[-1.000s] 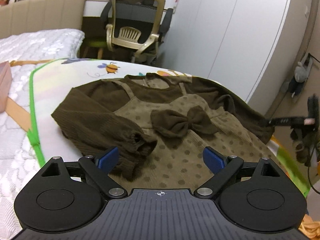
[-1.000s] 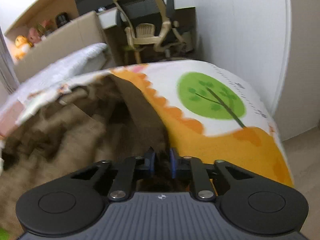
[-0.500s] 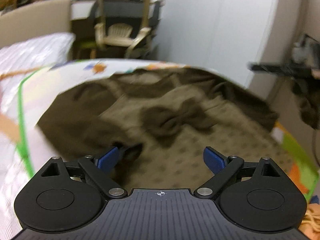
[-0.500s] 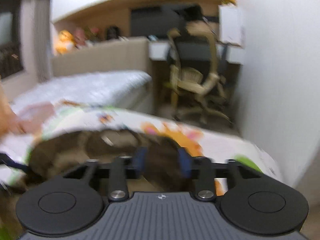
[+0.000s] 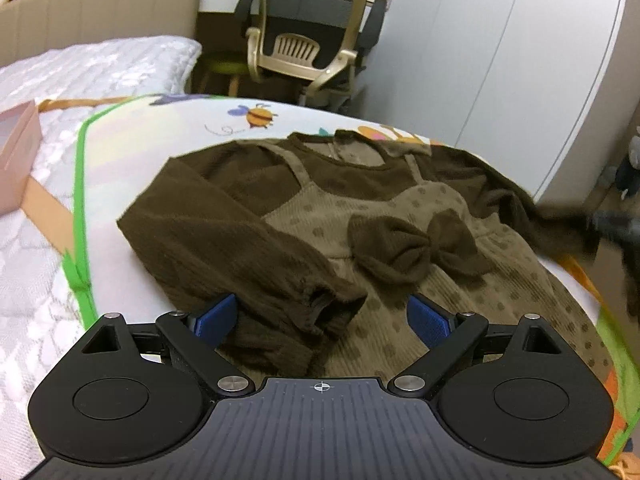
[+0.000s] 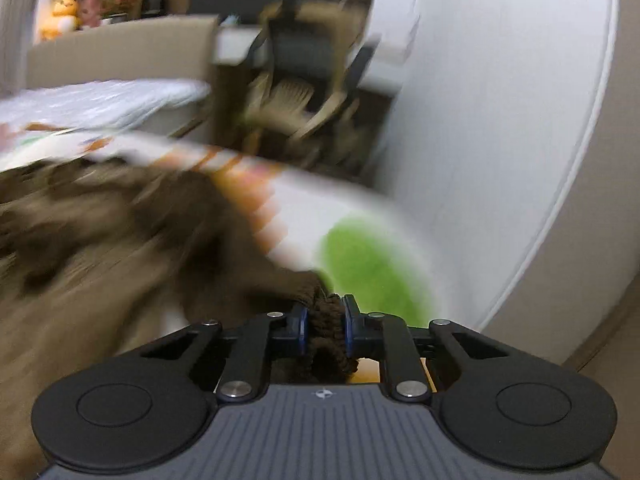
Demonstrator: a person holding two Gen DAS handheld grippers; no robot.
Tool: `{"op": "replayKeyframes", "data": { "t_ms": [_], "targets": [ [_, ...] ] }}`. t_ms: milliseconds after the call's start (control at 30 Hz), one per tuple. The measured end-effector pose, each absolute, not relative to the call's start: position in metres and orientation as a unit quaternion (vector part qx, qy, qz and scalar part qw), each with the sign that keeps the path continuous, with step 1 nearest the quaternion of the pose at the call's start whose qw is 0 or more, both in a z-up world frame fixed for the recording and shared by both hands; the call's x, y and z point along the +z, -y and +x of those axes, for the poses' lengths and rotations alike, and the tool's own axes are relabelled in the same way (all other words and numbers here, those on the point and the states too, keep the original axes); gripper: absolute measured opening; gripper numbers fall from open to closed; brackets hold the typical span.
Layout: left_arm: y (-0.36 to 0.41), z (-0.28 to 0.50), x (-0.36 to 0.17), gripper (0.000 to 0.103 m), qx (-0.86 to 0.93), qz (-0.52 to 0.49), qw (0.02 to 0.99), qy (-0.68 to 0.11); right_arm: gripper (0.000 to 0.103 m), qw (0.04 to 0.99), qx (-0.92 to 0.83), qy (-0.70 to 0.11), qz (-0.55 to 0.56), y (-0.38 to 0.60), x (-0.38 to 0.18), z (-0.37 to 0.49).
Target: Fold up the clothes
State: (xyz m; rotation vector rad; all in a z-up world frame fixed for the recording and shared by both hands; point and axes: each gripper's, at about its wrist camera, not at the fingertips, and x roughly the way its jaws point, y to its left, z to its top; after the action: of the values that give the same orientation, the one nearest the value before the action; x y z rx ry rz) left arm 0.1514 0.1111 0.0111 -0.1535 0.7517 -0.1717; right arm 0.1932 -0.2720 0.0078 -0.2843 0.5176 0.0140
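Note:
A small brown dress (image 5: 360, 216) with a dotted olive front and a dark bow (image 5: 412, 248) lies face up on a printed play mat (image 5: 132, 168). Its left sleeve (image 5: 256, 264) is folded in across the chest, cuff near the bow. My left gripper (image 5: 320, 316) hovers open just over that cuff, blue pads (image 5: 216, 316) wide apart and holding nothing. My right gripper (image 6: 323, 324) is shut on the dark brown cuff of the other sleeve (image 6: 326, 320) at the mat's right side. The right wrist view is heavily blurred.
The mat covers a white quilted bed (image 5: 80, 76). A pink box (image 5: 16, 160) sits at the left edge. A beige office chair (image 5: 304, 40) and a white wardrobe (image 5: 500, 48) stand beyond the bed. The mat's right edge drops to the floor (image 6: 600, 340).
The right gripper has swung around while holding the right sleeve cuff, dragging the sleeve. The left gripper dipped and steadied, staying open over the folded left cuff.

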Motion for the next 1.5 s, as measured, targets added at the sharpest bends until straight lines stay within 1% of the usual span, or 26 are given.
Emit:
{"op": "replayKeyframes", "data": {
  "t_ms": [67,100,167,200,233,300,433,500,733,867,1000,1033,1100,1133,1300,1433,1500],
  "targets": [
    [-0.114,0.147,0.013,0.095,-0.076,-0.072,0.926,-0.364,0.018,0.956,-0.044,-0.247,-0.15,0.285,0.016,0.22],
    [-0.116,0.144,0.014,0.095,-0.072,-0.07,0.926,-0.364,0.021,0.956,-0.057,-0.245,-0.151,0.289,0.018,0.227],
    [-0.121,0.136,0.017,0.095,-0.065,-0.065,0.927,-0.363,0.028,0.957,-0.026,-0.254,-0.139,0.286,0.016,0.21],
    [-0.123,0.13,0.017,0.096,-0.063,-0.06,0.928,-0.362,0.037,0.957,-0.011,-0.258,-0.133,0.285,0.015,0.202],
    [-0.125,0.124,0.018,0.096,-0.061,-0.055,0.929,-0.361,0.049,0.957,0.004,-0.262,-0.127,0.283,0.014,0.194],
    [-0.127,0.11,0.02,0.096,-0.057,-0.044,0.93,-0.36,0.064,0.955,0.035,-0.27,-0.114,0.281,0.013,0.177],
    [-0.122,0.073,0.022,0.096,-0.067,-0.016,0.932,-0.357,0.076,0.95,0.096,-0.285,-0.089,0.276,0.009,0.144],
    [-0.115,0.053,0.023,0.097,-0.08,0.001,0.931,-0.356,0.081,0.943,0.131,-0.29,-0.094,0.265,0.007,0.122],
    [-0.078,0.0,0.008,0.097,-0.122,0.082,0.915,-0.375,0.083,0.907,0.258,-0.302,-0.139,0.211,-0.003,0.034],
    [-0.068,-0.012,0.011,0.097,-0.137,0.058,0.921,-0.36,0.083,0.882,0.323,-0.293,-0.18,0.172,-0.007,0.003],
    [-0.056,-0.018,0.016,0.098,-0.137,0.058,0.927,-0.344,0.083,0.859,0.377,-0.294,-0.184,0.136,-0.015,0.002],
    [-0.053,-0.019,0.016,0.098,-0.135,0.065,0.928,-0.341,0.085,0.853,0.387,-0.295,-0.189,0.128,-0.018,0.002],
    [-0.045,-0.019,0.012,0.098,-0.134,0.085,0.927,-0.341,0.085,0.847,0.391,-0.288,-0.218,0.111,-0.027,0.001],
    [-0.042,-0.019,0.01,0.099,-0.134,0.096,0.925,-0.343,0.088,0.851,0.382,-0.276,-0.231,0.104,-0.028,0.002],
    [-0.033,-0.012,-0.002,0.099,-0.124,0.151,0.919,-0.343,0.088,0.896,0.294,-0.197,-0.269,0.086,-0.017,0.022],
    [-0.032,0.003,-0.012,0.099,-0.072,0.224,0.919,-0.318,0.088,0.922,0.252,-0.175,-0.236,0.091,0.001,0.043],
    [-0.038,0.017,-0.009,0.099,-0.038,0.243,0.922,-0.3,0.088,0.928,0.245,-0.169,-0.225,0.097,0.008,0.046]
  ]
}}
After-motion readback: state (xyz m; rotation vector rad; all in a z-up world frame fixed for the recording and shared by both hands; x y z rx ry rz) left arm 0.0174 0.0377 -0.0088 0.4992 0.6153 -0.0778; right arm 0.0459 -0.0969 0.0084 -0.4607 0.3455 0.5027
